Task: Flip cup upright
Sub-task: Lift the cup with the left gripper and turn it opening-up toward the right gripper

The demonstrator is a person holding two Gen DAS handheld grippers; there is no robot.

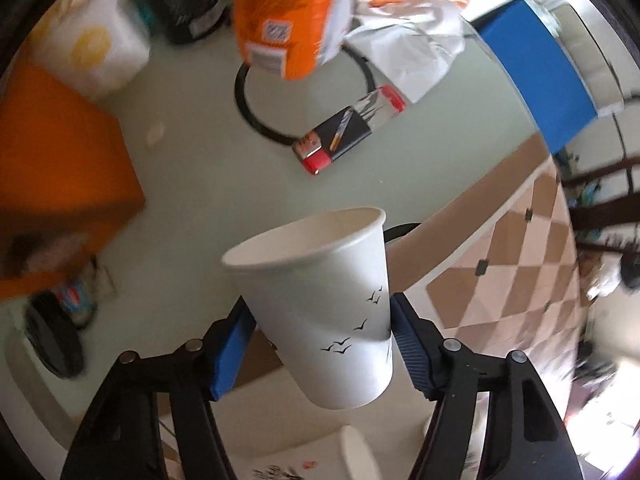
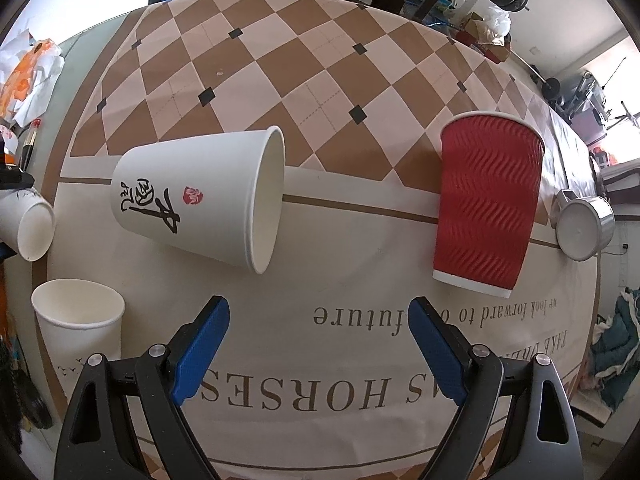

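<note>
My left gripper is shut on a white paper cup with small black birds; its wall is dented at the right pad, its mouth points up and away, and it hangs above the table. That cup also shows at the left edge of the right wrist view. My right gripper is open and empty above the tablecloth. Ahead of it a white cup with black calligraphy lies on its side, mouth to the right. A red ribbed cup lies tipped at the right. A plain white cup stands upright at lower left.
The table has a brown and pink checked cloth with printed lettering. A metal lidded jar lies at the right edge. The left wrist view shows an orange box, an orange bag, a black and red pack, and a blue chair.
</note>
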